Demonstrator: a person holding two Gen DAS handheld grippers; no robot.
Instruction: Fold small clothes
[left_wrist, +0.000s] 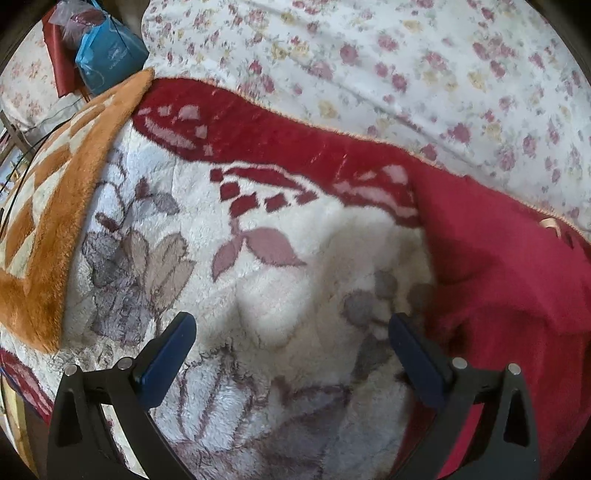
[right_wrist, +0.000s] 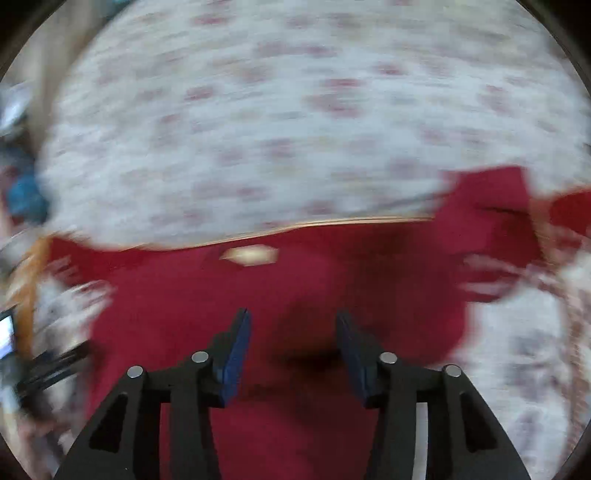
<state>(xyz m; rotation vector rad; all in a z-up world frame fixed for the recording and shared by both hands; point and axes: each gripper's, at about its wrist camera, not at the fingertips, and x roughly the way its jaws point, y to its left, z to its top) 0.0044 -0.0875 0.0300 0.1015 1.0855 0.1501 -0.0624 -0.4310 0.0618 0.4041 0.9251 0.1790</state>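
hovering over a plush white blanket (left_wrist: 280, 295) with red borders and a leaf pattern, the left tool (left_wrist: 291, 332) stands with its jaws spread wide and nothing between them; the dark red garment (left_wrist: 517, 288) lies crumpled on the blanket just to the right of that tool, its cream neck label (left_wrist: 550, 223) showing near the far edge; an orange-and-cream blanket (left_wrist: 62, 206) lies at the left, a blue bag (left_wrist: 109, 55) beyond it; a floral bedsheet (left_wrist: 388, 66) covers the bed behind; in the right wrist view (heavily blurred) the right tool (right_wrist: 291, 325) hangs above the same garment (right_wrist: 295, 280), jaws parted at a moderate gap, gripping nothing; the label (right_wrist: 249, 255) sits ahead of it.
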